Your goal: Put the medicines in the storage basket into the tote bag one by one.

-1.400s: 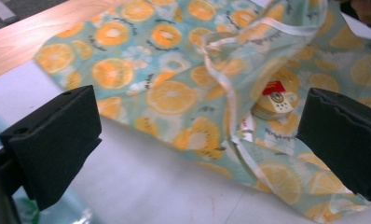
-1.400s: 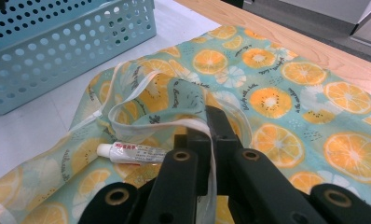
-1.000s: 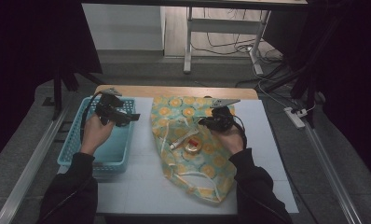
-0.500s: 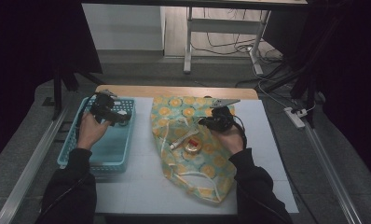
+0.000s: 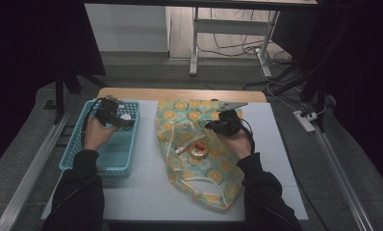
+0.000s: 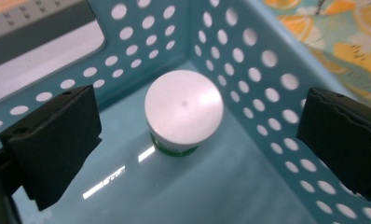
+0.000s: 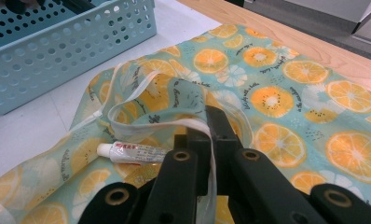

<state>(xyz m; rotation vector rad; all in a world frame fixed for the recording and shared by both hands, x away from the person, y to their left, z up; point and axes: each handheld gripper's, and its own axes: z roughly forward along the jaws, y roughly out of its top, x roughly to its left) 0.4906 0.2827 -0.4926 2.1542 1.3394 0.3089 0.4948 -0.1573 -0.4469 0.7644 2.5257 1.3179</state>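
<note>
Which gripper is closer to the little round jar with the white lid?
Left. The left gripper hangs open right over the little round jar in the blue basket; the right gripper pinches the orange-print bag.

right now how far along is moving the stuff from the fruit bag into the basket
Partly done. A white-lidded jar already stands in the blue basket, with the left claw open above it. The right claw is shut on the bag's strap, holding the orange-print bag open. A small tube and a round tin remain at the bag's mouth, not yet moved.
</note>
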